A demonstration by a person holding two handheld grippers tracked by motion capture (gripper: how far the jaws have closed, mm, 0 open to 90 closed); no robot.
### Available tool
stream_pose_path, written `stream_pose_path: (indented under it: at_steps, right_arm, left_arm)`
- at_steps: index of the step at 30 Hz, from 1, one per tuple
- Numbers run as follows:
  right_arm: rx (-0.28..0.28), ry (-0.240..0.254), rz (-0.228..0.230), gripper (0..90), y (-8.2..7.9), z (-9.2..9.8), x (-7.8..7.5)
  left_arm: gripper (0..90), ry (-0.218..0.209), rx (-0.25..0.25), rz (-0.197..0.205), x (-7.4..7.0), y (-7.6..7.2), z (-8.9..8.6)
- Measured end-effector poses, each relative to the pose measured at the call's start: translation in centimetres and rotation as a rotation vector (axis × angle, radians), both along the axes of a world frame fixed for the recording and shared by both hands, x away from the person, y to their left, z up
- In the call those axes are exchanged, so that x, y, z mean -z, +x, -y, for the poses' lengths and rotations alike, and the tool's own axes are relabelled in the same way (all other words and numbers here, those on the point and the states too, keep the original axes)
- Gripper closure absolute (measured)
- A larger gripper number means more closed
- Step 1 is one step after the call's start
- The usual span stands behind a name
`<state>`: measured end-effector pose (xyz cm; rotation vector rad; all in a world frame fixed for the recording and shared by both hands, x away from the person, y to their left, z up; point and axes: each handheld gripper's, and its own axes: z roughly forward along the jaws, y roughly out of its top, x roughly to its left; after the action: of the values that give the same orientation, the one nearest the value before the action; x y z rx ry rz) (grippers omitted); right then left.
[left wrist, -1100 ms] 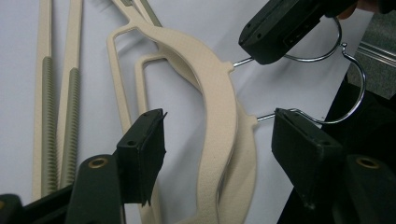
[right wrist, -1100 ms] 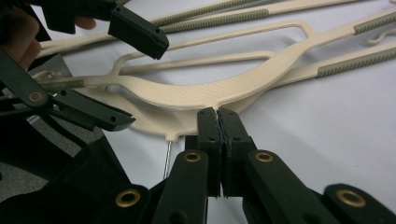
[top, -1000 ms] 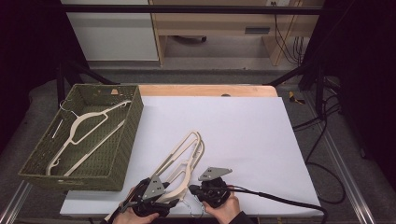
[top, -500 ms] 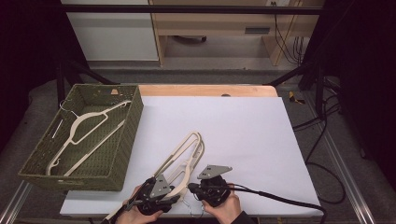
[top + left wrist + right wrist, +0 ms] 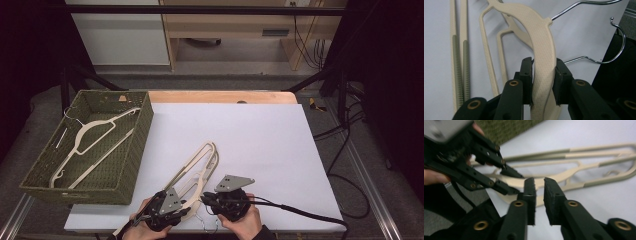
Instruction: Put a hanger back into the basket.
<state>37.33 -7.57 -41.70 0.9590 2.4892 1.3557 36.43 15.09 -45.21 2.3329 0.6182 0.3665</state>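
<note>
Here, at the near edge of the white table (image 5: 260, 140), my left gripper (image 5: 543, 72) has just been closing, and its pads now press both sides of the neck of a cream plastic hanger (image 5: 541, 40), just below the chrome hook (image 5: 616, 42). A second cream hanger (image 5: 487, 57) lies beneath it on the table. My right gripper (image 5: 539, 187) has just been opening; its jaws stand slightly apart with nothing between them, right beside the held hanger. Well to the left, a green wicker basket (image 5: 131, 165) holds another hanger (image 5: 90, 140).
</note>
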Motion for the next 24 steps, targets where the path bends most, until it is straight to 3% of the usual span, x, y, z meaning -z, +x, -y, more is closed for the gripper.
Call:
stream_pose_path:
  at_steps: [1,2,3,7,10,16,19,22,24]
  right_arm:
    - [-0.007,0.009,0.020,77.3,0.0,0.2,-0.3]
    - [0.003,0.030,0.071,71.9,-0.3,1.0,-1.5]
    - [0.003,0.030,0.071,71.9,-0.3,1.0,-1.5]
    - [0.040,0.072,0.155,61.4,-0.5,2.8,-3.2]
    - [0.056,0.106,0.169,56.5,-0.4,3.9,-3.4]
    - [0.098,0.098,0.172,50.6,0.2,5.6,-2.3]
    - [0.075,0.091,0.154,49.3,0.5,5.2,-1.5]
    - [0.025,0.140,0.114,47.7,0.7,4.1,-0.6]
    - [0.008,0.140,0.109,47.5,0.8,3.3,-0.2]
  left_arm:
    - [72.5,-0.004,0.002,0.001,-0.2,0.0,-0.1]
    - [72.8,-0.011,0.001,-0.001,-0.3,0.0,-0.2]
    - [72.8,-0.024,-0.002,-0.001,-0.5,0.0,-0.3]
    - [74.0,-0.071,-0.011,0.000,-1.3,0.1,-0.9]
    - [74.7,-0.093,-0.018,0.002,-1.9,0.3,-1.4]
    - [76.1,-0.118,-0.038,0.020,-2.6,0.4,-2.0]
    - [76.7,-0.119,-0.043,0.026,-2.8,0.4,-2.1]
    - [77.0,-0.123,-0.050,0.030,-3.0,0.5,-2.3]
    - [77.2,-0.128,-0.057,0.033,-3.1,0.5,-2.5]
